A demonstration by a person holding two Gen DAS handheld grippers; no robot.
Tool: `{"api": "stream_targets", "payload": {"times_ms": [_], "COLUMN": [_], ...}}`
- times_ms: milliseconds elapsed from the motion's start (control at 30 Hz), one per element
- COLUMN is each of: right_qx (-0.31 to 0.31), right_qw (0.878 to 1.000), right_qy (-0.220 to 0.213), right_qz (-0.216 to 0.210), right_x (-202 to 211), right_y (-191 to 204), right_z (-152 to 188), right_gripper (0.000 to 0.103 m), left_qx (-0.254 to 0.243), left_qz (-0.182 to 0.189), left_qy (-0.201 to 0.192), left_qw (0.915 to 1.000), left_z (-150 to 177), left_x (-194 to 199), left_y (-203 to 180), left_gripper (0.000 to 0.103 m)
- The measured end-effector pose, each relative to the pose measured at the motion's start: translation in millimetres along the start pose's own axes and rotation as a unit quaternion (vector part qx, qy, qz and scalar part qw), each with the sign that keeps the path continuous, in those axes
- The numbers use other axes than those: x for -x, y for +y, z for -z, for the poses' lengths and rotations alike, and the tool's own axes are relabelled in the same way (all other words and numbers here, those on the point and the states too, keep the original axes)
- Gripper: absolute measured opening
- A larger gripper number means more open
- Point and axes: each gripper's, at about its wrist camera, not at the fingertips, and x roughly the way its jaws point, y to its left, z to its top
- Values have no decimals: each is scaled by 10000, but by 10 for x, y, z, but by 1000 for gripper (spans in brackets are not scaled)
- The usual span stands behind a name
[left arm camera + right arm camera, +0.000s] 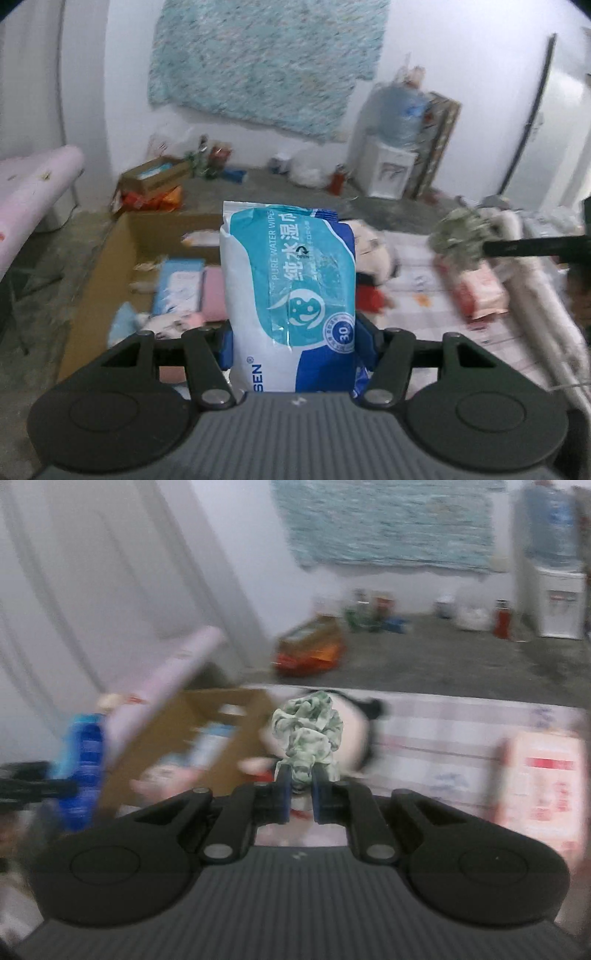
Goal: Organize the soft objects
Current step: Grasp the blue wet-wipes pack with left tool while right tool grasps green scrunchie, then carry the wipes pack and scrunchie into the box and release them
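My left gripper (297, 343) is shut on a blue and white pack of wet wipes (291, 295), held upright above the near edge of a cardboard box (110, 251). The box holds a blue pack (179, 288), a pink item (214, 295) and a small plush (170, 321). My right gripper (301, 794) is shut on a green and white fabric scrunchie (308, 727), held above the checked bedsheet (443, 731); it also shows in the left wrist view (461, 236). A panda-like plush (373, 258) lies on the sheet beside the box.
A red and white tissue pack (476, 291) lies on the sheet at right, also in the right wrist view (546, 775). A rolled blanket (532, 295) runs along the right edge. On the floor beyond stand a snack box (155, 181), bottles and a water dispenser (391, 147).
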Motion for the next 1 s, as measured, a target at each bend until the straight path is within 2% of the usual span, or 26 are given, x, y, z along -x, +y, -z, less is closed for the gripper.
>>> {"api": "stream_targets", "payload": {"times_ms": [100,200,267,433,500,567,600,700,733,800,933,1000], "right_qx": [67,178,204,21,21,39,56,130,163,209,423,397], "right_qw": [9989,9978,9972,9950,9945,9938,9935,9925,9919,9901,9812,9709], "right_qy": [49,59,28,179,258,362,411,575,631,772,1260,1671], "right_qz": [-460,-637,-719,-978,-1018,-1048,-1058,-1071,-1087,-1154,-1402,-1669], "right_x": [-70,-206,-294,-526,-624,-739,-816,-988,-1040,-1155,-1487,-1703], "right_y": [329,637,786,1051,1125,1221,1283,1373,1418,1486,1753,1890], "right_z": [-66,-135,-158,-149,-145,-138,-134,-101,-92,-66,57,158], "right_gripper": [9,10,10,10,10,10,10,10,10,10,10,11], "left_qx": [16,-146,-62,-103,-35,-260,-291,-68,60,314,650,805], "left_qz": [-120,-263,-305,-283,-284,-479,-545,-430,-406,-398,-814,-1046], "left_qy": [354,799,1058,1491,1468,1657,1630,1281,1144,826,243,37], "left_qw": [9993,9963,9939,9884,9888,9847,9847,9908,9926,9953,9943,9912], "left_z": [-25,21,18,122,164,201,214,217,210,210,240,264], "left_x": [-406,-927,-1272,-1733,-1891,-2039,-2030,-1758,-1595,-1211,-489,-248], "left_y": [195,300,345,519,530,480,462,541,594,732,1002,1079], "left_gripper": [61,61,61,62,63,64,67,75,79,80,82,83]}}
